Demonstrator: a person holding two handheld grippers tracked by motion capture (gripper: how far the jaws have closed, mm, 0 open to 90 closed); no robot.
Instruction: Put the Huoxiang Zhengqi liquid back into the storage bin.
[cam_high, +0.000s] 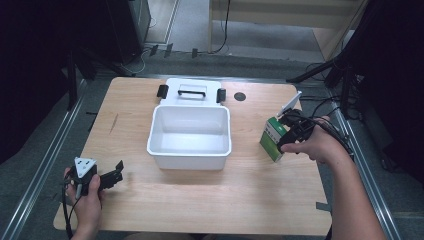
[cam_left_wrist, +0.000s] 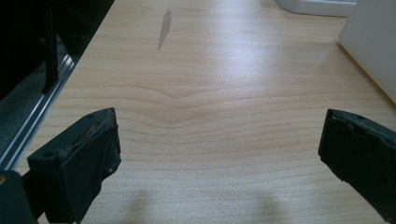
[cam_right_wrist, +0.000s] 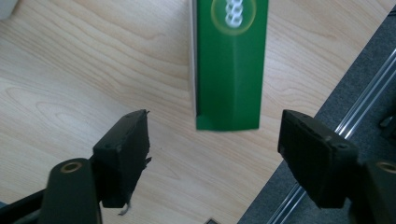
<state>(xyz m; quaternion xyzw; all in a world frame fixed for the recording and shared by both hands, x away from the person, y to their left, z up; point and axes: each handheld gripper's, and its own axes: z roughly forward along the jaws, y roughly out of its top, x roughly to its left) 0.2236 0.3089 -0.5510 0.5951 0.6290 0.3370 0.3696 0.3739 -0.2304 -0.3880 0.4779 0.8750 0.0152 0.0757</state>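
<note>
Green carton (cam_high: 274, 138) is stood at the table's (cam_high: 200, 210) right edge, beside the white bin (cam_high: 190, 136); right gripper (cam_right_wrist: 215, 140) is held unclenched around it, untouched (left gripper (cam_left_wrist: 219, 154) spread, idle); light, crushable; narrow sides are best pinched mid-height.

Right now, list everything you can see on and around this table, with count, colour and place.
Rectangular plastic bin: one, white, open, table centre.
Flat lid with black handle and latches: one, white, behind the bin.
Cardboard carton: one, green and white, right side, beyond the right gripper's jaws.
Round grommet: one, dark, table's far edge.
Wooden table: one, light.
Left gripper: one, black, open, near-left.
Right gripper: one, black, open, at the carton.
</note>
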